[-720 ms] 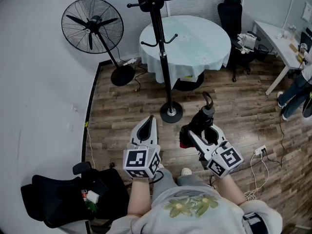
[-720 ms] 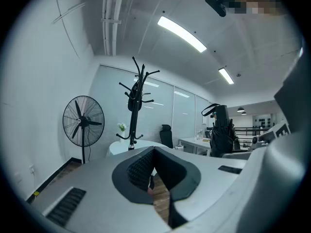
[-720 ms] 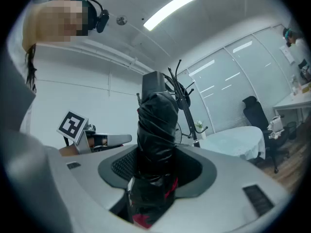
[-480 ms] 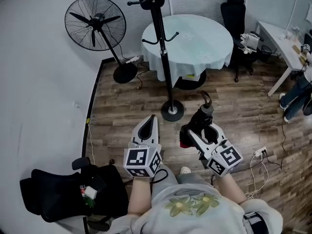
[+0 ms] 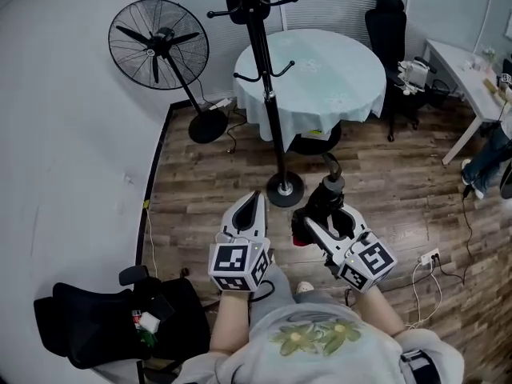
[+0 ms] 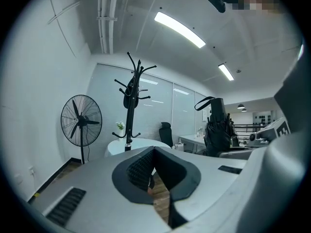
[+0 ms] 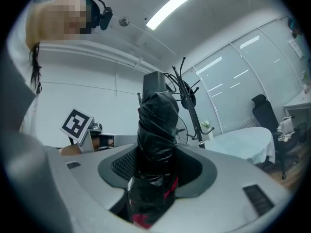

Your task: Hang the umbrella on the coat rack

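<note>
A black coat rack [image 5: 268,94] stands on a round base [image 5: 285,189] on the wood floor, just ahead of both grippers. My right gripper [image 5: 322,221] is shut on a folded black umbrella [image 5: 326,202]. The umbrella stands upright between the jaws, with its strap loop [image 5: 330,165] on top. In the right gripper view the umbrella [image 7: 155,144] fills the jaws of the right gripper [image 7: 155,176], and the rack [image 7: 189,106] stands behind it. My left gripper [image 5: 253,202] is shut and holds nothing, left of the umbrella. In the left gripper view, beyond the left gripper [image 6: 155,171], the rack [image 6: 129,115] is ahead and the umbrella [image 6: 216,130] at right.
A standing fan [image 5: 158,42] is back left by the wall. A round table with a pale cloth [image 5: 328,74] stands behind the rack, with an office chair [image 5: 390,30] and a white desk [image 5: 468,74] further right. A black chair [image 5: 96,326] is near left. Cables and a power strip [image 5: 430,256] lie at right.
Both grippers have edged a little closer to the rack's base. The right gripper's grip on the umbrella is unchanged and the left stays shut.
</note>
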A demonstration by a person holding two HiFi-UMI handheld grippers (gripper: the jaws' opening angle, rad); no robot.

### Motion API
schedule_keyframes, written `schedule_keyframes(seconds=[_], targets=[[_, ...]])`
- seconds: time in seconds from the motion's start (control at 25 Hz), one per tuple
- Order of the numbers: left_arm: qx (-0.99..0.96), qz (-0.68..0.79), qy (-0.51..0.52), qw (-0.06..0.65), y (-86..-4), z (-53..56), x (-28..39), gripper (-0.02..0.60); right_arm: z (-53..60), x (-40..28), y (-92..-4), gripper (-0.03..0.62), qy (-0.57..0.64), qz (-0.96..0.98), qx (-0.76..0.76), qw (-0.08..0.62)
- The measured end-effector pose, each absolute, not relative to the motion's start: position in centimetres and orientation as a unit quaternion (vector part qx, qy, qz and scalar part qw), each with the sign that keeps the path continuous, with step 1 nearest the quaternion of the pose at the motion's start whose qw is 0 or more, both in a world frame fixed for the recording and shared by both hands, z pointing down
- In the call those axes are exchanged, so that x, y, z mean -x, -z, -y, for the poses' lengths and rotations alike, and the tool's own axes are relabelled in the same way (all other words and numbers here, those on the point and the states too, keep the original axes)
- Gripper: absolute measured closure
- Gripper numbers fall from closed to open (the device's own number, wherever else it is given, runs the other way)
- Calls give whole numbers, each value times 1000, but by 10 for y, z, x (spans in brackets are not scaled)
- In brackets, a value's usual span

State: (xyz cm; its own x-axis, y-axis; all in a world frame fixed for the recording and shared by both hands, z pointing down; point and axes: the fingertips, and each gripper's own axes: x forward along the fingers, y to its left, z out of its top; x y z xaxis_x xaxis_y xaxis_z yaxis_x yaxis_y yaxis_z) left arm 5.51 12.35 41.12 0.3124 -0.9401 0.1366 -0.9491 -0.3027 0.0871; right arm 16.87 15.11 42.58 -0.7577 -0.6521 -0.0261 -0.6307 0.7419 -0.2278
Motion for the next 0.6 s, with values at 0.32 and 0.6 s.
schedule_keyframes(seconds=[0.32, 0.6], targets=[[-810, 579, -34, 89, -420, -85, -50, 580, -118, -160, -434, 372, 114, -932, 344, 31], [-811, 576, -30, 98, -424, -44, -21, 580, -76, -134, -432, 371, 113, -929, 351, 29]])
